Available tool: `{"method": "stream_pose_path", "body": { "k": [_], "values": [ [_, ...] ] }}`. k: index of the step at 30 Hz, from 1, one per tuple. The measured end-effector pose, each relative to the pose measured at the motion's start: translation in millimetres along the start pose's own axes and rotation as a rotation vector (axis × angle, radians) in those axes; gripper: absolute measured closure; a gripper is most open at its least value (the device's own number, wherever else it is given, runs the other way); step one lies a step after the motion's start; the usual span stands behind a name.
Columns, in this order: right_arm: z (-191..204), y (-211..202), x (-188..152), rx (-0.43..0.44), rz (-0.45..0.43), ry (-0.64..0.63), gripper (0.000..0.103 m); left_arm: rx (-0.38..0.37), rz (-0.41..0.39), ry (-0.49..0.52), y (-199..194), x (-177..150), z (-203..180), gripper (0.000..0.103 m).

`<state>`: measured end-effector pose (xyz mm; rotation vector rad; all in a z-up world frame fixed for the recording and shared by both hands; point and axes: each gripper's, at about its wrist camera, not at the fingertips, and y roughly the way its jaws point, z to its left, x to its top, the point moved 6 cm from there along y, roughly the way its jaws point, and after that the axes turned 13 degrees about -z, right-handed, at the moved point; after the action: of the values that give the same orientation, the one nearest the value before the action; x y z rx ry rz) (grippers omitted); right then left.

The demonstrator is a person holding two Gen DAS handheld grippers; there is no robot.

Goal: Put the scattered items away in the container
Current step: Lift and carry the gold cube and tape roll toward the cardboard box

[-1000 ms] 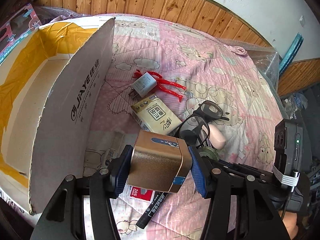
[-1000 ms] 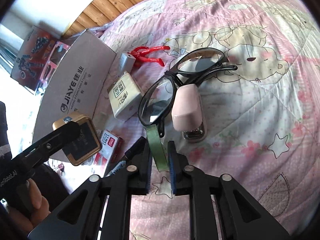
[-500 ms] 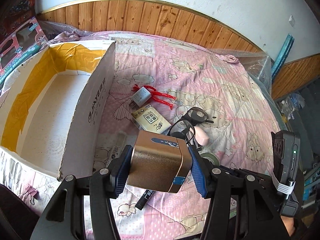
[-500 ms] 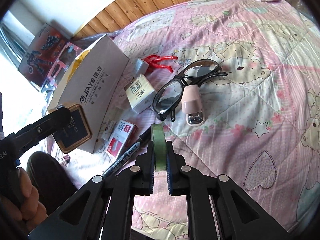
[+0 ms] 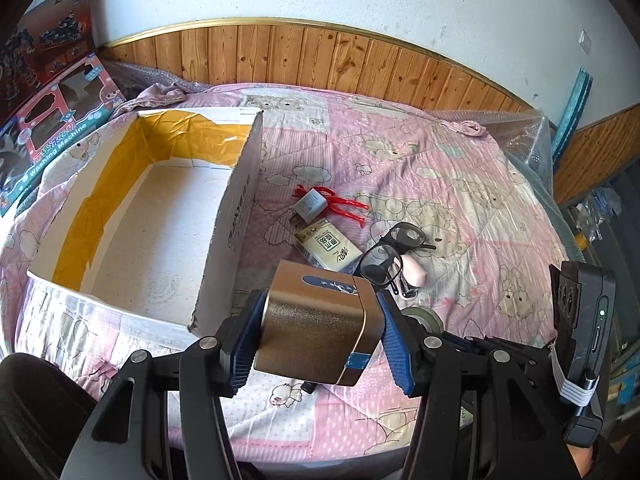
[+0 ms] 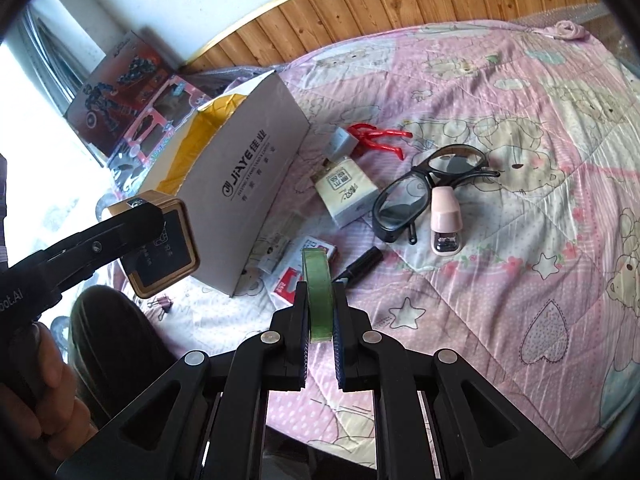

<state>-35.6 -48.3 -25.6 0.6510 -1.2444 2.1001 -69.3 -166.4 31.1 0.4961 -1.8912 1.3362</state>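
My left gripper point(image 5: 320, 340) is shut on a gold tin point(image 5: 316, 326), held in the air near the front right corner of the open cardboard box point(image 5: 230, 216). From the right wrist view the same tin point(image 6: 160, 240) hangs left of the box point(image 6: 248, 184). My right gripper point(image 6: 320, 308) is shut on a green tape roll point(image 6: 318, 292), lifted above the pink quilt. On the quilt lie black glasses point(image 6: 420, 192), a pink stapler point(image 6: 444, 220), a cream tissue pack point(image 6: 346, 192), a grey charger point(image 6: 340, 142) with red ties point(image 6: 378, 138), a black marker point(image 6: 360, 268) and a red-and-white staple box point(image 6: 300, 276).
Toy boxes point(image 5: 48, 112) lean against the wall left of the cardboard box. A wood-panelled wall point(image 5: 320, 60) runs behind the bed. A binder clip point(image 6: 162, 304) lies by the box's front corner. A person's hand point(image 6: 44, 392) holds the left gripper. The bed's right edge drops off.
Both grippers have risen and drawn back from the quilt, each still holding its item. The tape roll left the bed surface. More of the box's inside now shows in the left wrist view.
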Motion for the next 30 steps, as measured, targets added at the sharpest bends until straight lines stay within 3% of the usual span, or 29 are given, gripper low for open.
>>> {"method": "stream_pose_path", "body": {
  "k": [30],
  "values": [
    [88.4, 0.4, 39.5, 0.084, -0.022, -0.109, 0.092, 0.049, -0.064, -0.104, -30.2, 19.4, 71.5, 0.047]
  ]
}}
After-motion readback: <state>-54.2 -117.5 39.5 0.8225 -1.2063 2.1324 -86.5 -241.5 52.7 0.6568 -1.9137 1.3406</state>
